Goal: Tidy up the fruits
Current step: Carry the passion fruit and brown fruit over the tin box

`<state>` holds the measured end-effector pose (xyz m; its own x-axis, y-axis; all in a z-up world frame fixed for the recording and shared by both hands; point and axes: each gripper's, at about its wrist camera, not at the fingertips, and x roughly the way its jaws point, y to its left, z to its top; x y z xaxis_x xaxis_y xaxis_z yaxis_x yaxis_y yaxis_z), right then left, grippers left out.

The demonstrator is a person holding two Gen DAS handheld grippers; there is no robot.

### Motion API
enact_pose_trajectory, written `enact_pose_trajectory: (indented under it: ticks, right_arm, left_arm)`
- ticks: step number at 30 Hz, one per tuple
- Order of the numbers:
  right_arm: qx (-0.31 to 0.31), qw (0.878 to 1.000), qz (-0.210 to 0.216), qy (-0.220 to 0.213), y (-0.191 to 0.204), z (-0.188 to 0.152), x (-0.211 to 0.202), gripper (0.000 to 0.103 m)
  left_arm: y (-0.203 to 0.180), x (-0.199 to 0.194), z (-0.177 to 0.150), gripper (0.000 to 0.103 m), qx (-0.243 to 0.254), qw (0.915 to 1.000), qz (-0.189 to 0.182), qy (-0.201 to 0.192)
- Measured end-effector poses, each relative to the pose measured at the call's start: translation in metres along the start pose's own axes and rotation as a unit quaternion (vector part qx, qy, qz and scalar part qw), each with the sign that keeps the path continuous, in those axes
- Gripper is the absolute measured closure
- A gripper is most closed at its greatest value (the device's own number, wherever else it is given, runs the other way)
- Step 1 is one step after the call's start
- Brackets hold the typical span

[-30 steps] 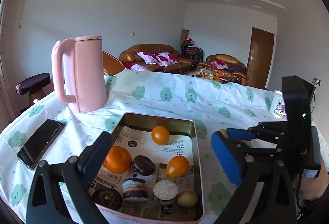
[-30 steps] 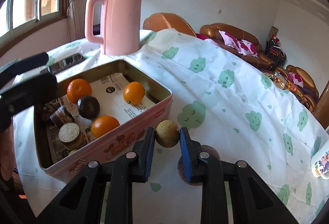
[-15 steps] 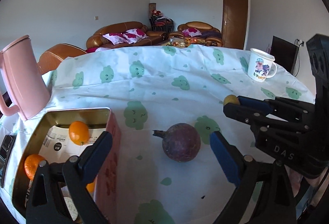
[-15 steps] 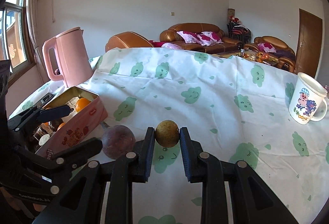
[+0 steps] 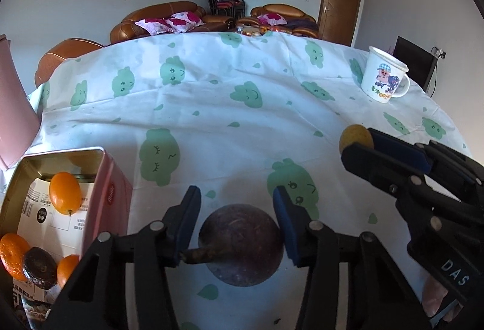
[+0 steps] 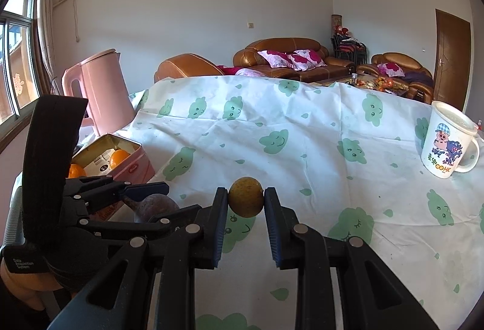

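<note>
**Two grippers, two fruits over a cloud-print tabletop**

Low in the centre of the left wrist view, the left gripper [image 5: 237,221] stands with its blue pads either side of a dark purple fruit [image 5: 241,243] resting on the tabletop [image 5: 211,106]; the right pad meets the skin, the left shows a sliver of gap, so whether the grip has closed cannot be told. A stubby stem points toward the left pad. At centre frame in the right wrist view, the right gripper [image 6: 245,209] is clamped on a small yellow-brown fruit [image 6: 245,200] held above the cloth. At lower left of the left view, a pink tin [image 5: 107,197] holds oranges [image 5: 65,193] on printed paper. A cartoon mug [image 6: 449,145] stands at the right edge, a pink kettle [image 6: 101,88] at left.
</note>
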<state>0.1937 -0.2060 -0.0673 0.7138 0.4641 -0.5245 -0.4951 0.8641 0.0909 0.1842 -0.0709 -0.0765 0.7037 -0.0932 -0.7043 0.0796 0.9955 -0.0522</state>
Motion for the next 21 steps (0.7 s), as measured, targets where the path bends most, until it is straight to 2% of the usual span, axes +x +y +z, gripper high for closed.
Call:
enact_pose_trajectory:
  ticks: [2,3,5,10,11,12,13,14,15,21]
  right_arm:
    - [-0.005,1.0,0.002,-0.008,0.002,-0.001,-0.004,0.077]
    - [-0.005,1.0,0.002,-0.011,0.003,-0.001,-0.005,0.077]
    - [-0.006,1.0,0.002,-0.016,0.003,-0.002,-0.007,0.077]
    - [-0.004,1.0,-0.001,-0.012,0.003,-0.002,-0.006,0.077]
    - [-0.002,1.0,-0.001,-0.012,0.002,-0.002,-0.006,0.077]
    - [-0.001,1.0,-0.002,-0.012,0.002,-0.002,-0.006,0.077]
    - [-0.001,1.0,-0.002,-0.011,0.001,-0.001,-0.006,0.077]
    - [-0.001,1.0,-0.001,-0.011,0.001,-0.001,-0.006,0.077]
    - [-0.001,1.0,-0.001,-0.011,0.001,-0.001,-0.006,0.077]
    - [0.008,1.0,0.0,-0.014,-0.002,-0.002,-0.007,0.077]
  left_arm:
    - [0.0,-0.007,-0.001,0.06,0.002,0.9999,0.006,-0.016]
    - [0.001,-0.011,-0.002,0.067,0.001,0.9996,0.011,-0.024]
    - [0.001,-0.019,-0.002,0.086,0.005,0.999,0.008,-0.043]
    - [0.001,-0.019,-0.001,0.087,0.014,0.9989,0.014,-0.043]
    - [0.003,-0.018,-0.001,0.08,0.01,0.9989,0.014,-0.042]
    - [0.004,-0.018,-0.001,0.059,0.007,0.999,0.02,-0.04]
    - [0.005,-0.016,-0.002,0.045,0.007,0.9991,0.024,-0.035]
    - [0.005,-0.014,-0.002,0.02,0.008,0.9993,0.021,-0.03]
    - [0.006,-0.013,-0.002,0.011,0.007,0.9994,0.019,-0.026]
    - [-0.005,0.004,0.001,0.015,0.025,0.9997,0.001,0.009]
